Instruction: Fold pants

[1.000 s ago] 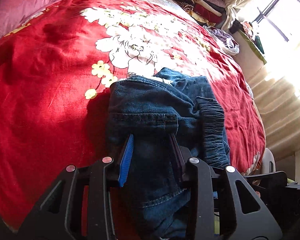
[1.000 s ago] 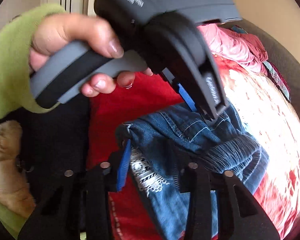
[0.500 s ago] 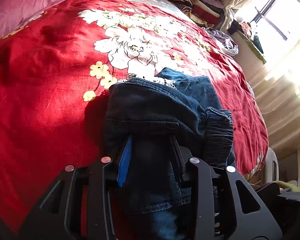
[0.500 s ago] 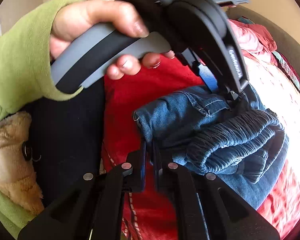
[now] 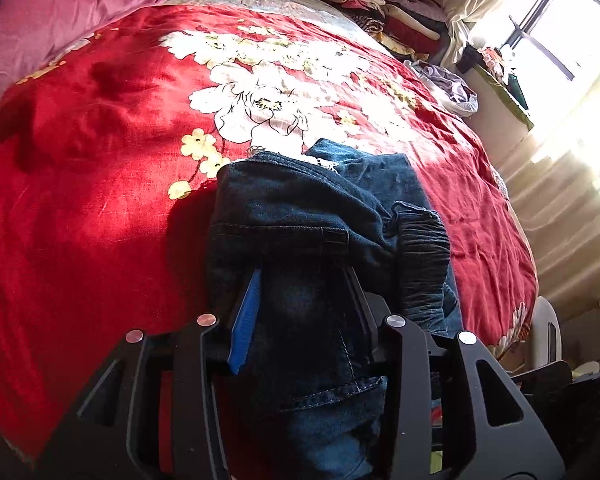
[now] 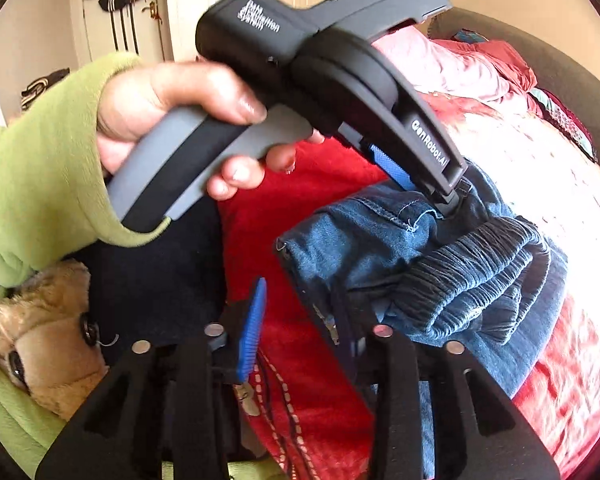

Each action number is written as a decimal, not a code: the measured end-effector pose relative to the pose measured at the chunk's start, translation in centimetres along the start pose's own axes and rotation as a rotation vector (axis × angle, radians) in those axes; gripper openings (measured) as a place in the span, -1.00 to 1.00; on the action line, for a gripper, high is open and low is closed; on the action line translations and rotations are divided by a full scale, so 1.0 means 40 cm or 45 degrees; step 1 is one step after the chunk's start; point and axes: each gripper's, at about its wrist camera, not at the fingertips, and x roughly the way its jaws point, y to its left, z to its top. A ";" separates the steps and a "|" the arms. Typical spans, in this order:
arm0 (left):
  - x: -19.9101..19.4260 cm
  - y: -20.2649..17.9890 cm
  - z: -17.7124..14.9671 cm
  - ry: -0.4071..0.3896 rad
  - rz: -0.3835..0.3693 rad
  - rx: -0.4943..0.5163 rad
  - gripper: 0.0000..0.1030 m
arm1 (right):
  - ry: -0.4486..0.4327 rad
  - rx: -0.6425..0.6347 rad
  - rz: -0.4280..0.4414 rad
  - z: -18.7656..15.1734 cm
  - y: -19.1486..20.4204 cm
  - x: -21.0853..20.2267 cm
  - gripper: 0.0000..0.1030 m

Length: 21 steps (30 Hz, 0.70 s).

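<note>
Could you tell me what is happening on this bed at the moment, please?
A person in a green sleeve is folding a pair of blue jeans on a red floral bedspread, with a handheld gripper in each hand. The left gripper has denim between its fingers, and its jaws have just eased wider. The right gripper has just opened; nothing sits between its jaws. The jeans lie in a bunched bundle, elastic waistband outward.
</note>
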 end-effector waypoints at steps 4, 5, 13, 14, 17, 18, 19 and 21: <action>-0.007 -0.010 -0.005 -0.007 0.004 0.005 -0.32 | -0.025 0.018 -0.010 0.000 -0.006 -0.026 -0.24; -0.009 -0.011 -0.006 -0.008 0.005 0.005 -0.31 | -0.030 0.022 -0.015 0.001 -0.012 -0.032 -0.19; -0.034 -0.024 -0.014 -0.037 0.010 -0.009 -0.17 | -0.074 0.064 -0.043 -0.010 -0.004 -0.088 -0.05; -0.040 -0.025 -0.015 -0.042 0.010 -0.014 -0.16 | -0.082 0.070 -0.045 0.000 -0.024 -0.086 -0.03; -0.065 -0.030 -0.017 -0.072 0.004 -0.018 -0.08 | -0.118 0.086 -0.069 0.004 -0.040 -0.111 0.06; -0.075 -0.033 -0.017 -0.083 0.003 -0.017 -0.06 | -0.130 0.091 -0.079 0.002 -0.040 -0.117 0.06; -0.083 -0.036 -0.016 -0.093 0.005 -0.015 -0.04 | -0.141 0.102 -0.091 0.001 -0.044 -0.125 0.06; -0.102 -0.044 -0.017 -0.118 0.013 -0.010 0.04 | -0.164 0.126 -0.111 -0.001 -0.053 -0.145 0.19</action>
